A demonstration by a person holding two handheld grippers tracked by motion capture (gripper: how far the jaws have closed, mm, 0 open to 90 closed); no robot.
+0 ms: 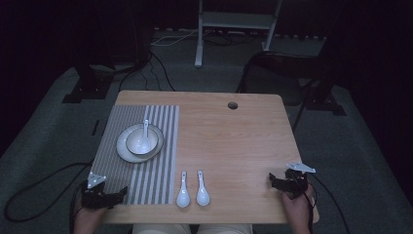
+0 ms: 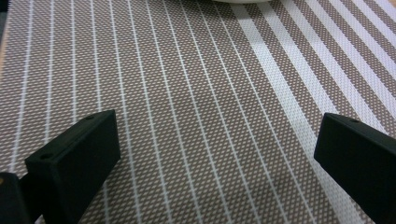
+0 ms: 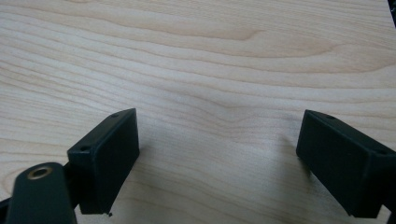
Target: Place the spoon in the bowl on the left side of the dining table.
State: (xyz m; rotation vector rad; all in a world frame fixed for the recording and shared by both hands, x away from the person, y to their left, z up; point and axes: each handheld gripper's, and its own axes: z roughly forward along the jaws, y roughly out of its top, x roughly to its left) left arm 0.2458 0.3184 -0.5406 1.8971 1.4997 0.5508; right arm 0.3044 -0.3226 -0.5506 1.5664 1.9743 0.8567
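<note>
A white bowl (image 1: 142, 141) with a white spoon (image 1: 145, 127) in it sits on a white plate (image 1: 122, 148) on the striped placemat (image 1: 160, 161). Two more white spoons (image 1: 183, 192) (image 1: 202, 191) lie side by side on the wood near the front edge. My left gripper (image 1: 119, 195) rests open at the front left corner over the placemat (image 2: 196, 107), with nothing between its jaws. My right gripper (image 1: 273, 181) is open at the front right over bare wood (image 3: 215, 93), also empty.
The wooden table (image 1: 234, 141) has a round cable hole (image 1: 233, 105) near its far edge. Beyond it on the dark floor stand a white frame (image 1: 234, 24), black stands and cables. A sliver of the plate's rim (image 2: 243, 1) shows in the left gripper view.
</note>
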